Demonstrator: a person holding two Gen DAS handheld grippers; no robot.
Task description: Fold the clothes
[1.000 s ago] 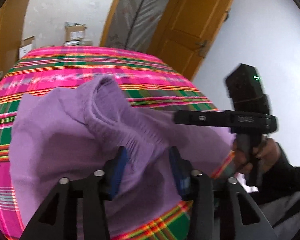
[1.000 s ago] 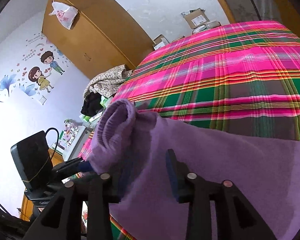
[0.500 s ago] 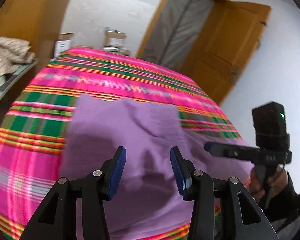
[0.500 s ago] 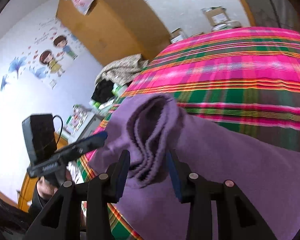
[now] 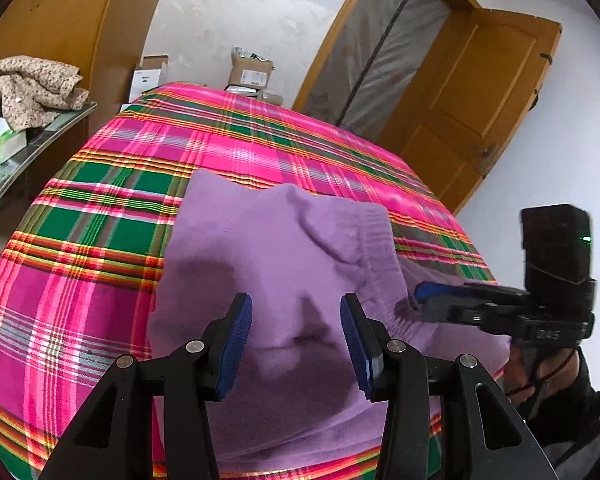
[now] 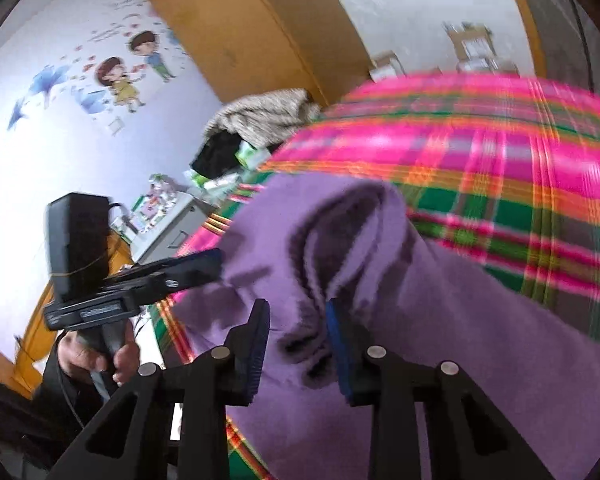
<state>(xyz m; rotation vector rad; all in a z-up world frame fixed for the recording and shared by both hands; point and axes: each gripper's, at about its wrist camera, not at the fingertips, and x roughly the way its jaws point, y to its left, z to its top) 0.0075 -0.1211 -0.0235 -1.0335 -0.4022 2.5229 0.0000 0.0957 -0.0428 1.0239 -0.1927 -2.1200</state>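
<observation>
Ribbed fold of purple garment (image 6: 340, 264) runs straight ahead between right gripper (image 6: 296, 340) jaws, just closing, not yet pinching; left gripper (image 5: 296, 344) jaws open above flat cloth.

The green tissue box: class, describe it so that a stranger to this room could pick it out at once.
Start from the bed with the pink and green plaid cover. On the dark side shelf to its left lies a heap of beige speckled cloth. The tissue box sits just below that heap, the only small green and white carton there.

A: Purple garment (image 5: 284, 264): soft matt fleece-like cloth, ribbed hem. Bedcover (image 5: 100, 240): woven plaid cloth.
B: Pads (image 5: 236, 344): ridged blue rubbery. Door (image 5: 476, 92): smooth wood.
</observation>
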